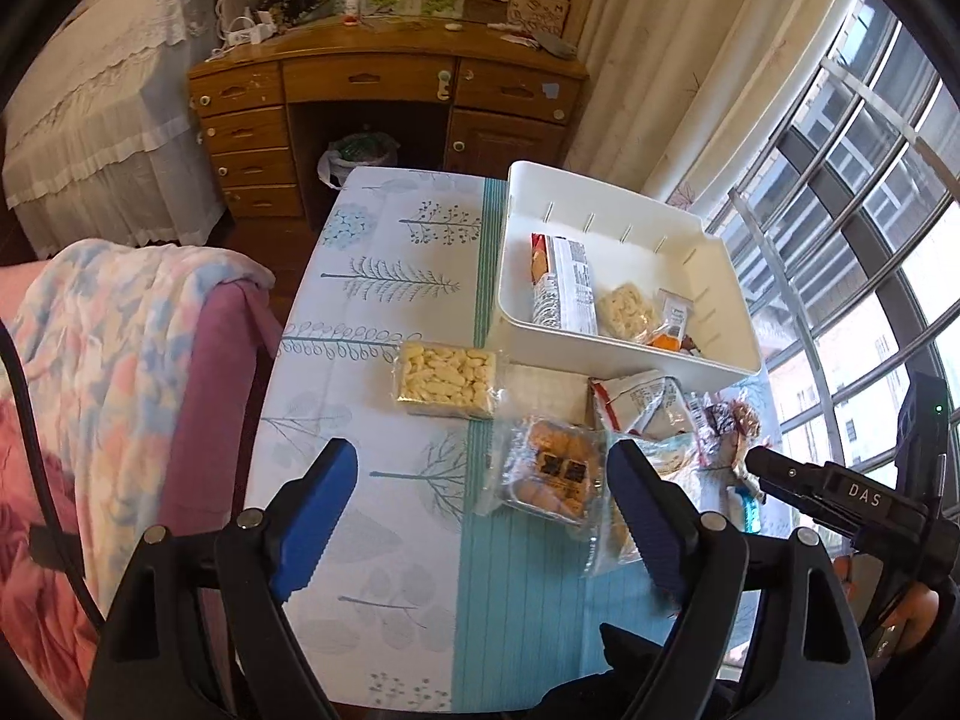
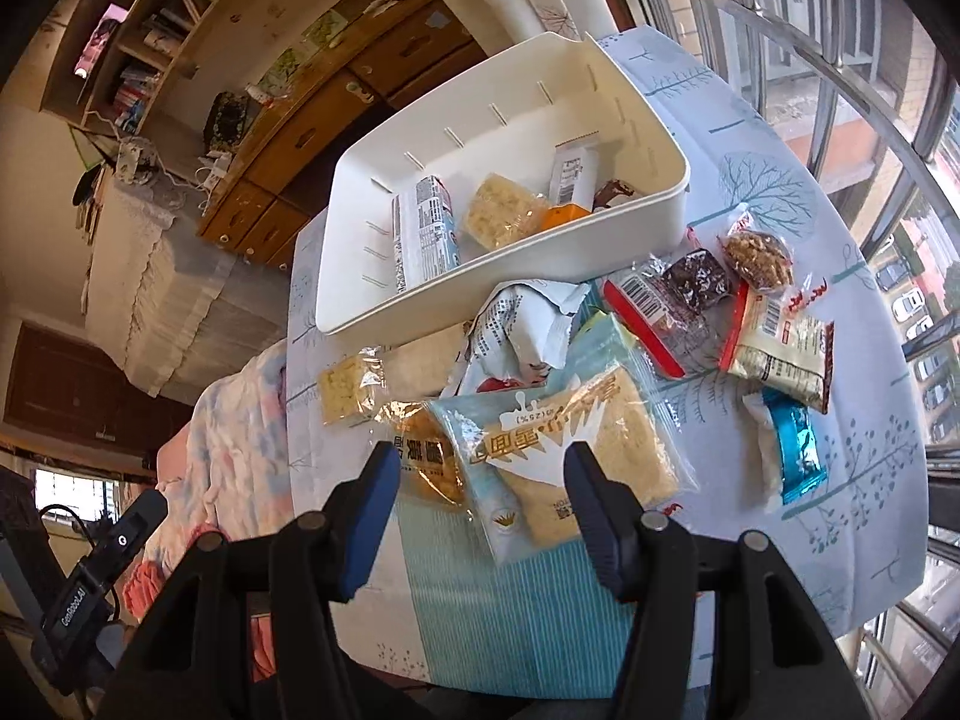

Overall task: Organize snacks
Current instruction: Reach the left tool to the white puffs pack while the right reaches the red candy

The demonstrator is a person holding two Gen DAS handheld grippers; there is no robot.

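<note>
A white bin stands at the table's far right and holds a long cracker tube, a puffed-rice square and small packets. Loose snacks lie in front of it. My left gripper is open above the tablecloth. A clear packet of biscuits lies on the cloth just inside its right finger, and a puffed-rice block lies farther ahead. My right gripper hovers open over a pale blue-and-white cracker packet, which reaches past both fingers. A golden packet lies beside it.
More packets lie to the right: a crumpled white one, a brown cake, a nut bar, a blue foil one. A chair with a blanket stands left of the table, a wooden desk behind, barred windows right.
</note>
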